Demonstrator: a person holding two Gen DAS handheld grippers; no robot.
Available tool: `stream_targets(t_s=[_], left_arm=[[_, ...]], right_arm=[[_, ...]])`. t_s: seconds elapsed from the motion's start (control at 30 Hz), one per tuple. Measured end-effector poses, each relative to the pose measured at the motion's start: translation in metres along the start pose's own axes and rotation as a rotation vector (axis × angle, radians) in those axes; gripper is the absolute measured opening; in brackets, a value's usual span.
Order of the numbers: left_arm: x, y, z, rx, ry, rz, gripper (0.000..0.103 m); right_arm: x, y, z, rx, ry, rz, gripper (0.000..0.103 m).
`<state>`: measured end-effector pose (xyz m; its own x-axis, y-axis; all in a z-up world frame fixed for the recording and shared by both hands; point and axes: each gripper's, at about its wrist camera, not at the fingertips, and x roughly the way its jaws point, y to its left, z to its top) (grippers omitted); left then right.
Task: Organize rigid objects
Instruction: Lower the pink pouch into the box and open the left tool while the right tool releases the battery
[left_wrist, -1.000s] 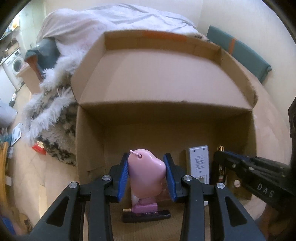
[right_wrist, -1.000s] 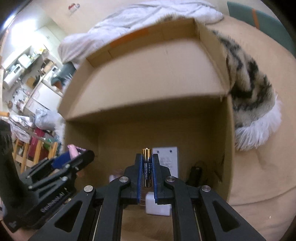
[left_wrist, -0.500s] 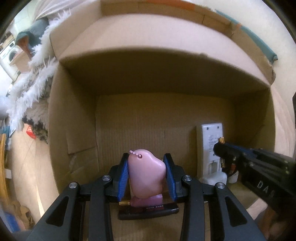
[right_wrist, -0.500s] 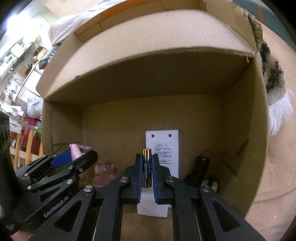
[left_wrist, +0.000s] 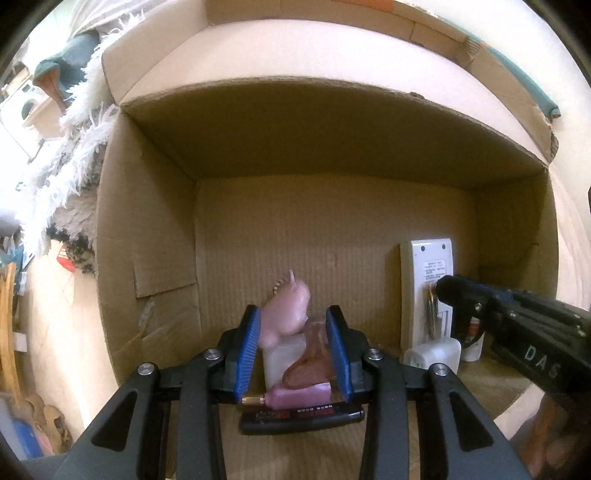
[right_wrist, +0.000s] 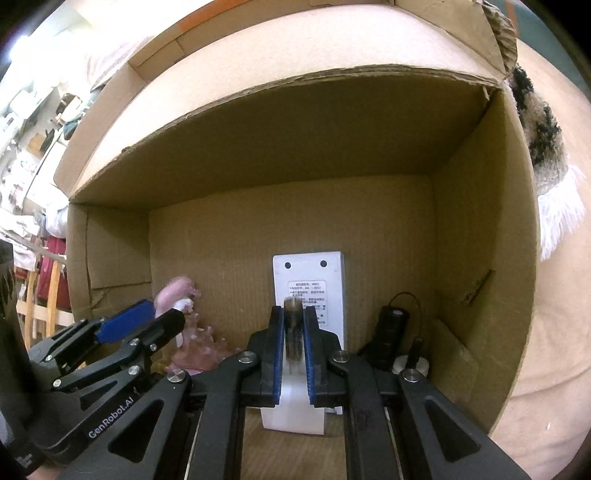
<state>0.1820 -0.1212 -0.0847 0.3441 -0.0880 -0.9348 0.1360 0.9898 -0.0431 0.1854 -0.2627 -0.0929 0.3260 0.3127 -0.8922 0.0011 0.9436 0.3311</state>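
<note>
The left wrist view is now filled by the open brown cardboard box (left_wrist: 147, 258), into which both tools have been lowered, the left gripper (left_wrist: 293, 350) clamped on a pink plastic figurine (left_wrist: 286, 314), the right gripper (right_wrist: 293, 350) (marked "DAS") on a blurred cylindrical battery (right_wrist: 293, 332), so release looks near.

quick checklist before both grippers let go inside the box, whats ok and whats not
1. Left gripper shut on pink figurine: ok.
2. Right gripper shut on battery: ok, though blurred.
3. Both grippers inside cardboard box: ok.
4. Bare floor under the figurine: not ok, a black stick and other items lie there.
5. Bare floor under the battery: not ok, white adapter is below.
6. Grippers apart from each other: ok.
</note>
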Motion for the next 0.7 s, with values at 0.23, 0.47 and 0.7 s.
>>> stream_targets(t_s=[0.23, 0.47, 0.7], left_arm=[[-0.018, 0.002, -0.001, 0.011, -0.069, 0.061, 0.051], [-0.035, 0.007, -0.004, -0.011, -0.135, 0.088, 0.063], [-0.042, 0.014, 0.007, -0.033, -0.14, 0.079, 0.065]], right_arm=[[-0.013, 0.005, -0.001, -0.028, -0.047, -0.018, 0.016], [-0.034, 0.006, 0.002, -0.021, -0.131, 0.037, 0.071], [-0.047, 0.002, 0.005, 0.008, -0.181, 0.09, 0.083]])
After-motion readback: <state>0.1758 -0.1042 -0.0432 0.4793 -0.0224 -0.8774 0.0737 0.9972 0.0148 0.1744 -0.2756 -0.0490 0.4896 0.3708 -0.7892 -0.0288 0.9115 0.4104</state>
